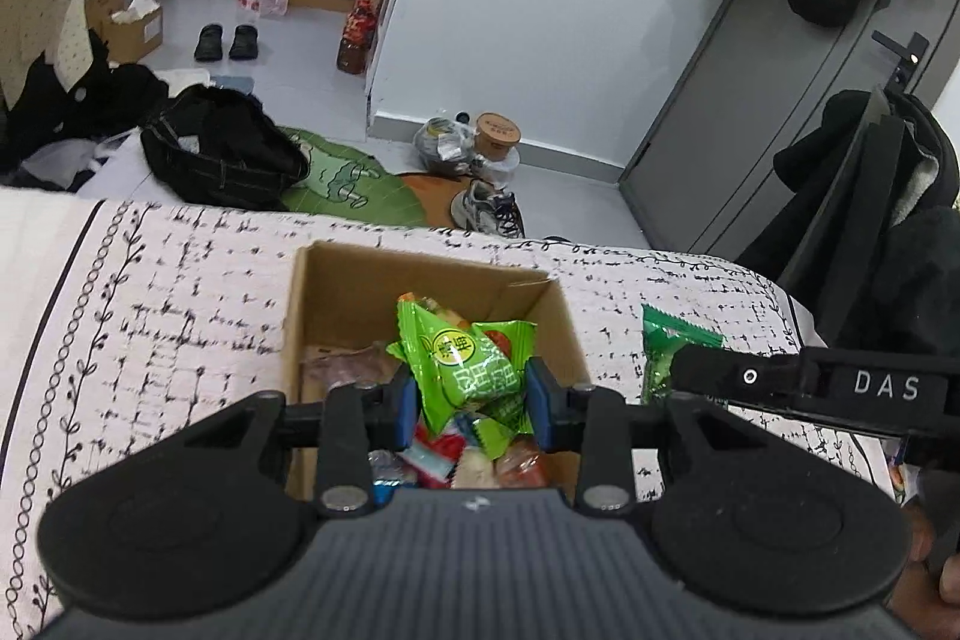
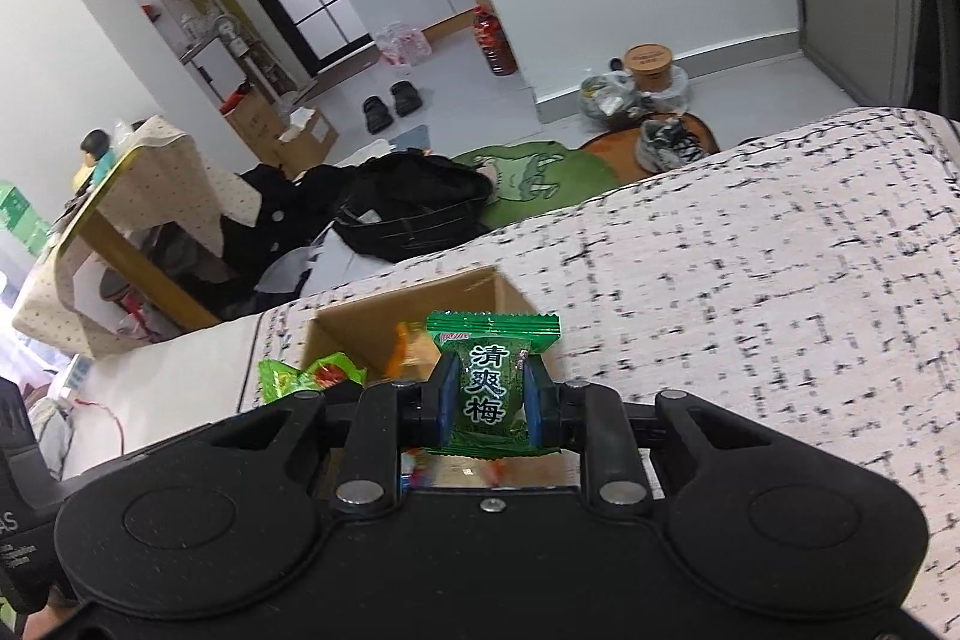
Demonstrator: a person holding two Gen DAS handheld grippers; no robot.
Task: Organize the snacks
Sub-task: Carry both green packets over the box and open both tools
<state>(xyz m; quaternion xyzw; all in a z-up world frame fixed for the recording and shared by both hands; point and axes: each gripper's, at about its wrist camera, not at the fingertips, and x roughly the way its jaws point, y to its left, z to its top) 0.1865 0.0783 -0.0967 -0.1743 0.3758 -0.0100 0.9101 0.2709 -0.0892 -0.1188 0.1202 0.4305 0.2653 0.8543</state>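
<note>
An open cardboard box point(image 1: 336, 292) sits on a patterned cloth surface and holds several wrapped snacks. My left gripper point(image 1: 474, 403) is shut on a light green snack packet point(image 1: 465, 358), held above the box's inside. My right gripper point(image 2: 493, 403) is shut on a dark green plum candy packet point(image 2: 492, 388), held over the box's right side point(image 2: 384, 322). In the left wrist view the right gripper's body point(image 1: 804, 382) reaches in from the right with the dark green packet point(image 1: 666, 346) at its tip. The light green packet point(image 2: 312, 373) shows at left in the right wrist view.
The white cloth with black markings point(image 1: 150, 328) covers the surface around the box. Beyond its far edge lie the floor, a black bag point(image 1: 222, 154), a green mat point(image 1: 348, 178), sneakers point(image 1: 489, 208) and a grey door point(image 1: 780, 100).
</note>
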